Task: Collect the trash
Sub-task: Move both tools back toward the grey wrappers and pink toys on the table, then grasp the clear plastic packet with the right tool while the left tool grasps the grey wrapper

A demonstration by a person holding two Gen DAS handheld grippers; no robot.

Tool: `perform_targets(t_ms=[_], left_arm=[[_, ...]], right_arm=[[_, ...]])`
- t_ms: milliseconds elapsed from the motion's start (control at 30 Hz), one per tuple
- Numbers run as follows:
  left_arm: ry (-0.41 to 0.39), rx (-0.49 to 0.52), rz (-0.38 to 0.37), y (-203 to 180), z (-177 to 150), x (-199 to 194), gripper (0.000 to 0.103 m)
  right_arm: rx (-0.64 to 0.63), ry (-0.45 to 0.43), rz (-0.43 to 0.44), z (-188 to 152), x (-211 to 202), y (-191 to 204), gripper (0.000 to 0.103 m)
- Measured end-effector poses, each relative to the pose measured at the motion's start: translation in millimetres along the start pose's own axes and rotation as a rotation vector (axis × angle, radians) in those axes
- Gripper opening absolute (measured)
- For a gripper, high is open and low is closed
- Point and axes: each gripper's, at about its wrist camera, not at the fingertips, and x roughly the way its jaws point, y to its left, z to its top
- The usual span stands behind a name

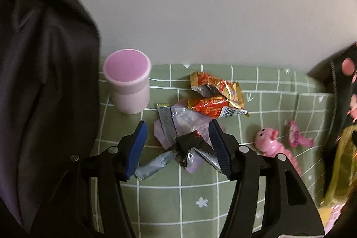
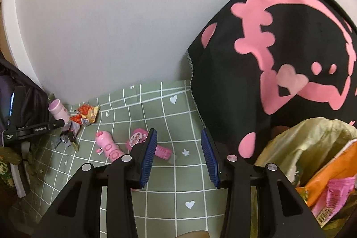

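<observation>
Wrappers (image 1: 178,137) partly hidden behind open left tool (image 1: 177,144)

On the gridded cloth (image 1: 156,204) the wrappers lie in one heap: the foil snack packet (image 1: 214,95) at the back near the wall (image 1: 200,3), the clear wrapper (image 1: 189,122) just before it, the crumpled stick sachets (image 1: 165,126) across and in front of that. The cup (image 1: 127,81) stands upright to the heap's left, beside a hanging jacket (image 1: 44,81). To the right — well apart from the heap — lie the pig toy (image 1: 267,139) and, right of it, the flat toy (image 1: 296,135). Farther right, in the right wrist view, a bag (image 2: 312,148) holds packets (image 2: 330,193), before a printed garment (image 2: 279,48).
</observation>
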Motion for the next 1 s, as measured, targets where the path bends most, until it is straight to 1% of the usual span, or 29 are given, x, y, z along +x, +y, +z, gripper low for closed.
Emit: perform_targets(t_ms=[133,200,233,300,333,367,400,533,633,800,867,933,1000], left_arm=[[0.056,0.038,0.033,-5.7,-0.8,17.6,0.054],[0.085,0.016,0.034,-1.1,-2.7,23.0,0.053],[0.099,-0.009,0.020,4.4,-4.7,24.4,0.050],[0.112,-0.037,-0.011,11.6,-7.4,23.4,0.035],[0.110,-0.048,-0.031,14.6,-9.1,20.7,0.030],[0.103,-0.056,-0.050,17.0,-10.8,16.4,0.023],[0.095,-0.058,-0.063,18.2,-12.1,11.9,0.017],[0.044,-0.066,-0.146,22.8,-19.4,-16.7,0.017],[0.028,-0.063,-0.188,21.9,-25.9,-37.3,0.017],[0.030,-0.051,-0.220,20.4,-34.1,-52.9,0.017],[0.023,-0.037,-0.219,19.0,-37.7,-57.9,0.017],[0.024,-0.019,-0.197,19.3,-39.9,-61.3,0.017],[0.038,-0.016,-0.202,22.6,-42.3,-58.9,0.017]], right_arm=[[-0.003,0.038,0.001,-3.1,17.1,2.2,0.039],[-0.009,0.048,0.003,-3.2,24.2,4.9,0.039],[-0.011,0.049,0.005,-2.9,27.3,6.8,0.039],[-0.022,0.049,0.016,-1.2,32.7,11.5,0.040],[-0.026,0.048,0.022,-0.5,34.3,13.5,0.044],[-0.029,0.048,0.028,0.9,36.3,15.7,0.046],[-0.031,0.048,0.034,2.5,38.4,18.4,0.046],[-0.053,0.047,0.067,6.3,46.2,31.2,0.046],[-0.091,0.069,0.103,5.3,54.2,44.4,0.046],[-0.164,0.105,0.177,-2.1,69.0,73.0,0.046],[-0.191,0.121,0.200,-6.1,75.4,82.7,0.046],[-0.201,0.130,0.201,-9.7,80.8,85.6,0.046],[-0.209,0.126,0.193,-12.1,84.9,82.2,0.046]])
